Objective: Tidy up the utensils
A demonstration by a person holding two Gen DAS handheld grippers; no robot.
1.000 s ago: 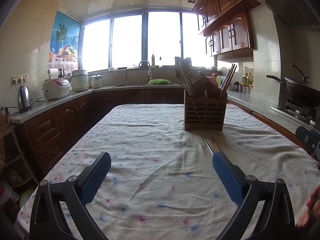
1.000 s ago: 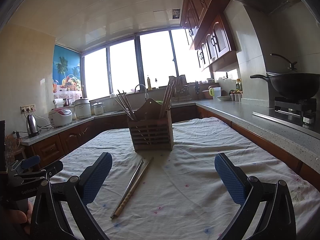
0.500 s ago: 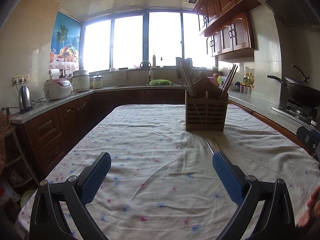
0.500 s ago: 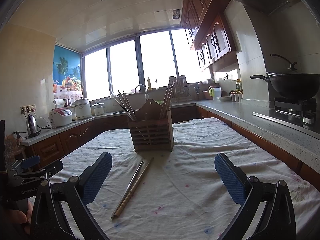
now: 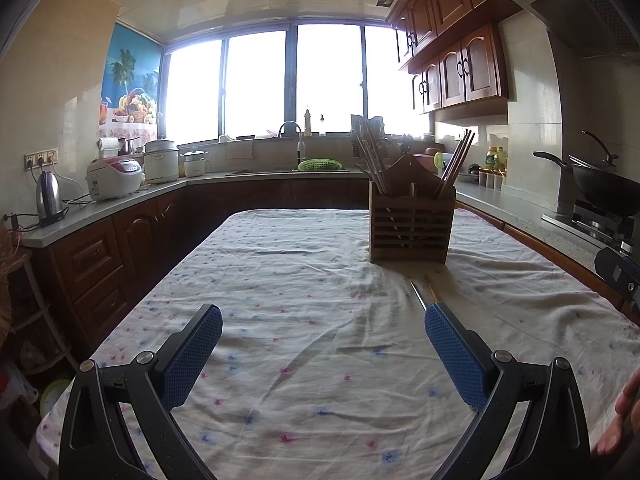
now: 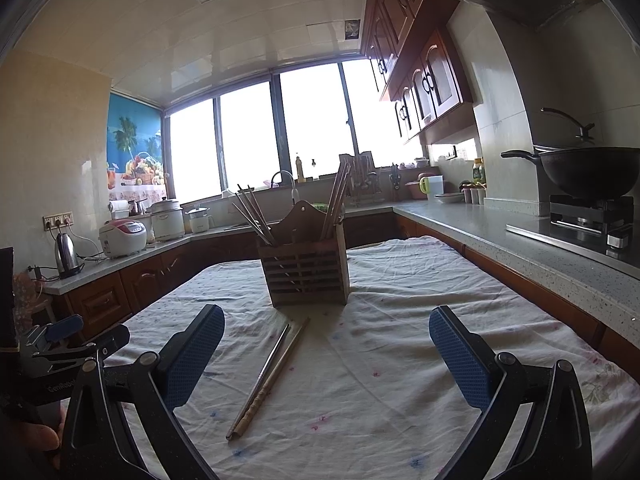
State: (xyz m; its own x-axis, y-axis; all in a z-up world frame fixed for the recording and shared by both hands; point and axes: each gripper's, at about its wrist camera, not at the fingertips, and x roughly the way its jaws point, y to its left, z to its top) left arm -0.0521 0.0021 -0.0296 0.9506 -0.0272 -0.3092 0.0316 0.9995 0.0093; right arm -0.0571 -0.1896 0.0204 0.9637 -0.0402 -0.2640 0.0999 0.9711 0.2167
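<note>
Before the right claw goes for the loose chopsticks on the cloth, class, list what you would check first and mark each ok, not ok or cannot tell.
1. Right claw open, holding nothing: ok.
2. Loose chopsticks lie side by side between its fingers' line of approach: ok.
3. Wooden holder upright on the tablecloth, just beyond the chopsticks: ok.
4. Room in the holder: chopsticks already stand in both end compartments; free space cannot tell.
5. Left claw open and away from the pair: ok.
6. Whether the two loose chopsticks match: not ok, one looks metal, one wood.

A kettle (image 5: pixel 49 199), rice cooker (image 5: pixel 114 178) and wok (image 6: pixel 588 170) line the counters.
</note>
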